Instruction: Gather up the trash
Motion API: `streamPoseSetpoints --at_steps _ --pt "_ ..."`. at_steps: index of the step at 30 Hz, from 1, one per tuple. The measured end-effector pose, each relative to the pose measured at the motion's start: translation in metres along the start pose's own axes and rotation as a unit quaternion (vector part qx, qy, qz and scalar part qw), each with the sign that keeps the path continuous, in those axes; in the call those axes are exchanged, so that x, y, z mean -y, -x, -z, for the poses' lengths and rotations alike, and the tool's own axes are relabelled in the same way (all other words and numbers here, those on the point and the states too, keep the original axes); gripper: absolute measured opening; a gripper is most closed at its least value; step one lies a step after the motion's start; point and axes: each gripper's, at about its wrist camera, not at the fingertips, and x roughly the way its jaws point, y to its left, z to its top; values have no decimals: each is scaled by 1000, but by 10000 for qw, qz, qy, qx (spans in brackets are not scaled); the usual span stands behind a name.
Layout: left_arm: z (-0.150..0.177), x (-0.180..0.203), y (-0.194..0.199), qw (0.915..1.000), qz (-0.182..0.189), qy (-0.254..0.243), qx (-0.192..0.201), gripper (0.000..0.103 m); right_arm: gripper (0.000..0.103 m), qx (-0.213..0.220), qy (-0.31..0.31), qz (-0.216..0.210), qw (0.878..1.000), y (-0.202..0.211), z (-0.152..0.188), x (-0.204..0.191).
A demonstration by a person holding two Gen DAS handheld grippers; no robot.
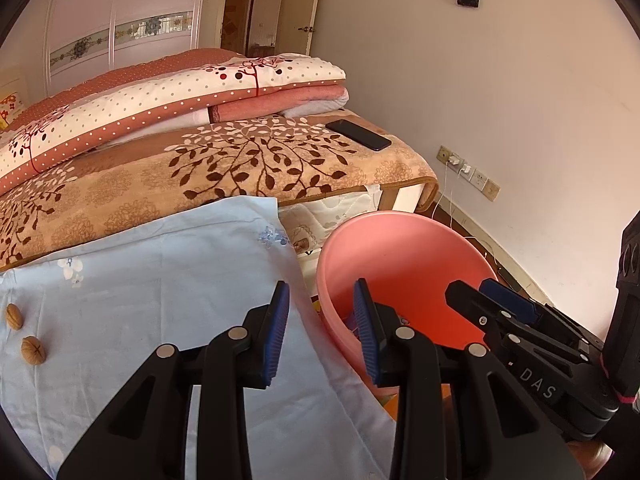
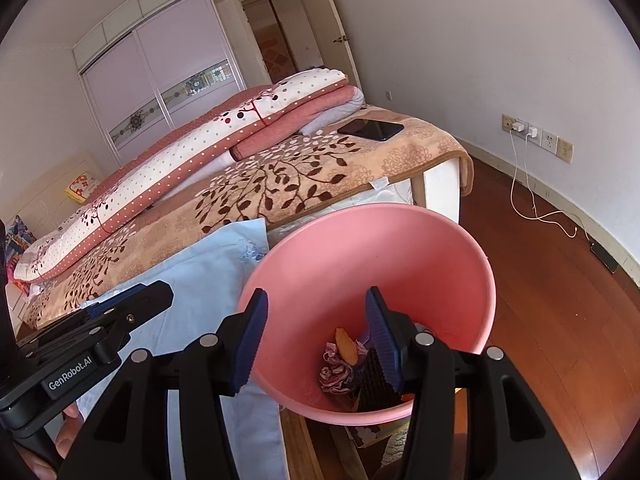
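Right gripper (image 2: 316, 320) tilted down over pink bin (image 2: 460, 248), fingers apart, empty, left gripper (image 1: 322, 316) beside, likewise.

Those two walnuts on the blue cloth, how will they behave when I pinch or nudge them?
The walnuts look hard and rounded, so they would likely roll if nudged and may squirt from the pads. Their ridged shells should give some grip. The light blue cloth beneath looks loose, so it may bunch rather than hold them steady.
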Motion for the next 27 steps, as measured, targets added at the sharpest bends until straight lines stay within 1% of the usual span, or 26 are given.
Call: streamPoseSetpoints --at_steps 5,11,14,21,27 --pt "5 -11 11 9999 -128 59 55 34 54 24 118 -86 9999 4 4 -15" --pt "13 -26 24 9993 -292 174 123 34 55 -23 276 -182 9995 3 11 -32" --pt "17 -32 31 9988 -395 199 193 34 58 -33 389 -212 9990 4 16 -42" --pt "25 -41 46 9974 -611 153 346 34 60 -54 590 -287 9978 4 25 -61" --pt "31 -46 53 9965 -691 158 440 34 62 -60 656 -308 9974 6 32 -70"
